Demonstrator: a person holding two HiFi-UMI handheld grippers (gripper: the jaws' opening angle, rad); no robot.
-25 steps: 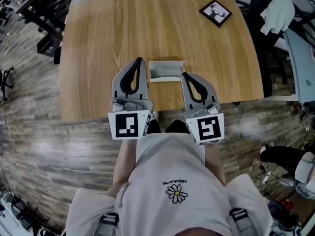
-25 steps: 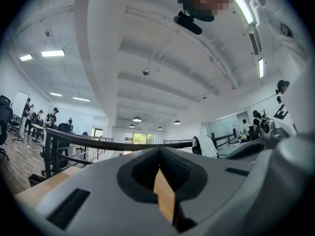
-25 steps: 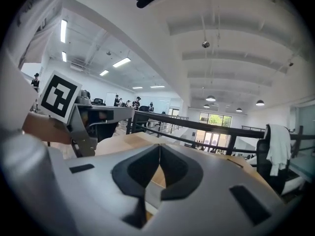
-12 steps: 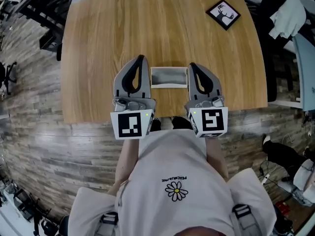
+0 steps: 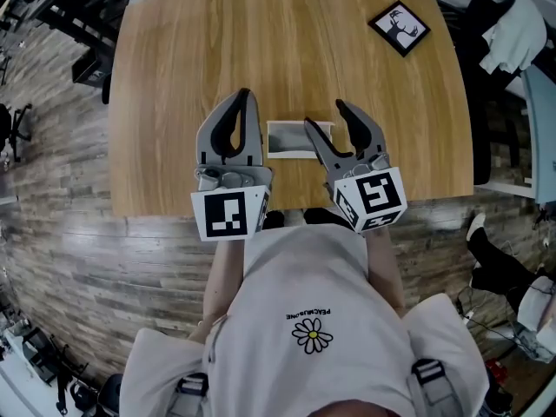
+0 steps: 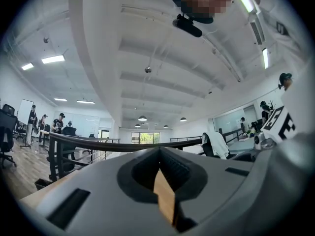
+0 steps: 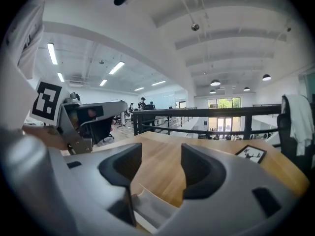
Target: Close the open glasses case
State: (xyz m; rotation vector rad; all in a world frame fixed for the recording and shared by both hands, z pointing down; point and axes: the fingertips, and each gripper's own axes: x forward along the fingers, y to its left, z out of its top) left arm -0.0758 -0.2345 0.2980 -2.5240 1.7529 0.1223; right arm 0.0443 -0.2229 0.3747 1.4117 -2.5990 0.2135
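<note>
The grey glasses case (image 5: pixel 289 138) lies open on the wooden table (image 5: pixel 287 50), near its front edge. My left gripper (image 5: pixel 247 99) is just left of the case, shut, with nothing held; in the left gripper view its jaws (image 6: pixel 160 156) meet, with only a sliver of table showing between them. My right gripper (image 5: pixel 323 115) is at the case's right end, tilted, its jaws opening wide. One finger (image 5: pixel 311 132) overlaps the case's right edge. In the right gripper view the pale case (image 7: pixel 150 203) sits low between the spread jaws, and neither pad presses on it.
A small black picture frame with a deer (image 5: pixel 400 27) lies at the table's far right corner, also seen as the frame (image 7: pixel 251 154) in the right gripper view. Chairs and draped clothing (image 5: pixel 512 24) stand beyond the table's right side. A railing (image 7: pixel 206 117) runs behind the table.
My right gripper's jaws have gone from shut to wide open, and it has rolled and tilted at the case's right end. The left gripper has drifted slightly and stays shut.
</note>
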